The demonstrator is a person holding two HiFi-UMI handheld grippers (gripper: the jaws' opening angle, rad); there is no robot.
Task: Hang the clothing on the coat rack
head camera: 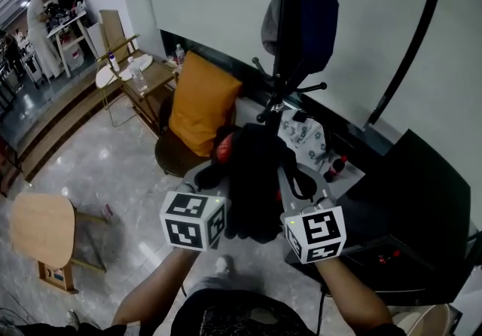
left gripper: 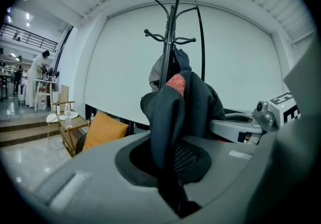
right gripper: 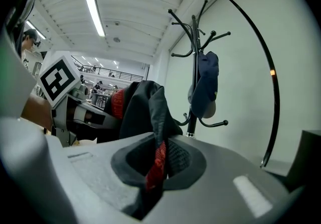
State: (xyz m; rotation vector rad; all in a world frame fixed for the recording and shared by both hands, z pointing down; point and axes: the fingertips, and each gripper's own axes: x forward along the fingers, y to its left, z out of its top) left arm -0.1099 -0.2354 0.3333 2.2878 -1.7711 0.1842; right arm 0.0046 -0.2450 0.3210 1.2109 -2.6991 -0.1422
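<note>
A black garment (head camera: 252, 176) with a red patch (head camera: 223, 149) hangs bunched between my two grippers, in front of the black coat rack (head camera: 288, 25). My left gripper (head camera: 215, 169) is shut on the garment's dark cloth (left gripper: 170, 132), which runs up from between its jaws. On the other side my right gripper (head camera: 290, 172) is shut on a fold with red trim (right gripper: 156, 160). A dark blue cap (head camera: 305, 22) hangs high on the rack pole. In the right gripper view the rack (right gripper: 195, 52) stands just ahead, its lower hooks (right gripper: 220, 123) bare.
An orange cushion (head camera: 202, 101) rests on a round chair (head camera: 177, 155) left of the rack. A black cabinet (head camera: 418, 214) stands at the right, a curved black lamp arm (head camera: 413, 48) above it. A small wooden table (head camera: 147, 74) holds bottles. A wooden stool (head camera: 44, 233) is at the lower left. A person (head camera: 41, 25) stands far left.
</note>
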